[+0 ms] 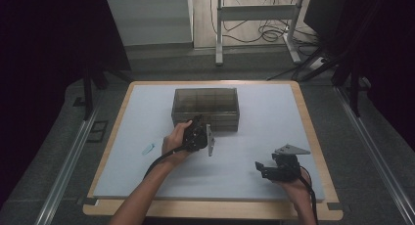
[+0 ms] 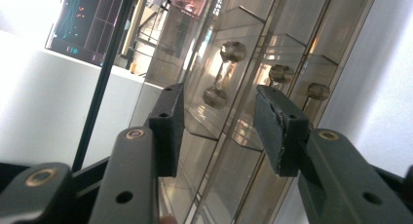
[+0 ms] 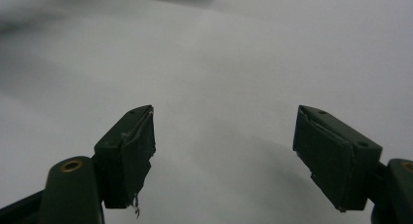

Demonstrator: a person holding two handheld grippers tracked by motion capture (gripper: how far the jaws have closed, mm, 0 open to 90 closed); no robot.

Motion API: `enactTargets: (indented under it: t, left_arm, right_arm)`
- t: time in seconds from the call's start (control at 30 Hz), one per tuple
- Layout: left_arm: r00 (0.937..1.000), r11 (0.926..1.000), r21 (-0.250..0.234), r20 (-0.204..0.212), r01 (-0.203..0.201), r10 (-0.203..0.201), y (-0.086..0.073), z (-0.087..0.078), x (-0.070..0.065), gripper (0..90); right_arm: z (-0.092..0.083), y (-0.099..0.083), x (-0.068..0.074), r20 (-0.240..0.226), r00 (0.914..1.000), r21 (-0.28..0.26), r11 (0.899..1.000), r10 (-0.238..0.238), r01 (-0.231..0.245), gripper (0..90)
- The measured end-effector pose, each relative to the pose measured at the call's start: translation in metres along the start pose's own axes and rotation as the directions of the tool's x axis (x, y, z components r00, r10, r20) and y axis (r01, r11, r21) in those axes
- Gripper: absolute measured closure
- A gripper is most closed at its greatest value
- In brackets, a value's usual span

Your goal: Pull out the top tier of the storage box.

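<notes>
Your table (image 1: 274,137) carries a pale mat on a wooden board, in a dim room with cables behind. The smoky clear compartment box (image 1: 205,109) stands mid-table toward the far edge, with no readable writing. Your left gripper (image 1: 198,124) reaches it, jaws apart; your right gripper (image 1: 264,170) rests wide apart.

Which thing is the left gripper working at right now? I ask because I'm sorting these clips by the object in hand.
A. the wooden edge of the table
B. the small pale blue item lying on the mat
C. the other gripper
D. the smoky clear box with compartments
D: the left gripper is up against the front of the clear box, and its own view shows the jaws apart before the box's drawer knobs.
</notes>
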State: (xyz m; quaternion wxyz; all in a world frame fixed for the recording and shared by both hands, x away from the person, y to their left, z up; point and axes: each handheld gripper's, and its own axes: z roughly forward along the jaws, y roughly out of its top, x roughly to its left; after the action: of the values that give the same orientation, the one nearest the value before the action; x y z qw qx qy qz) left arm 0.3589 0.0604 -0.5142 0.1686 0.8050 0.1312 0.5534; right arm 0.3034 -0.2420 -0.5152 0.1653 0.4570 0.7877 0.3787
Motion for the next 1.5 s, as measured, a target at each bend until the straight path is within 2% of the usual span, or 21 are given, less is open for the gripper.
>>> enactTargets:
  t: [0.13,0.17,0.53,0.77,1.17,1.5]
  left_arm:
    - [0.9997,0.9999,0.006,-0.018,-0.014,0.015,-0.001,0.001,-0.004,60.5]
    - [0.9991,0.9998,0.01,-0.037,-0.019,0.019,-0.002,0.001,-0.006,61.4]
    - [0.9988,0.9999,0.004,-0.047,-0.015,0.016,-0.001,0.001,-0.006,63.0]
    - [0.9979,0.9994,0.001,-0.055,-0.035,0.035,0.001,0.003,-0.009,66.4]
    - [0.9926,0.9972,-0.005,-0.096,-0.075,0.074,0.003,0.006,-0.014,70.3]
    - [0.9905,0.9979,-0.004,-0.122,-0.064,0.063,0.004,0.006,-0.014,78.9]
  right_arm:
    - [0.0,0.0,0.0,0.003,1.0,0.003,1.0,0.001,-0.001,22.7]
    - [0.001,0.0,0.0,0.003,1.0,0.004,1.0,0.001,-0.001,22.8]
    - [0.001,0.0,0.0,0.002,1.0,0.005,1.0,0.001,-0.001,22.8]
    - [0.001,-0.001,-0.001,0.002,1.0,0.005,1.0,0.002,-0.002,22.9]
    - [0.001,-0.001,-0.001,0.004,1.0,0.005,1.0,0.002,-0.002,22.9]
    - [0.0,-0.001,-0.001,0.006,1.0,0.002,1.0,0.004,-0.004,22.9]
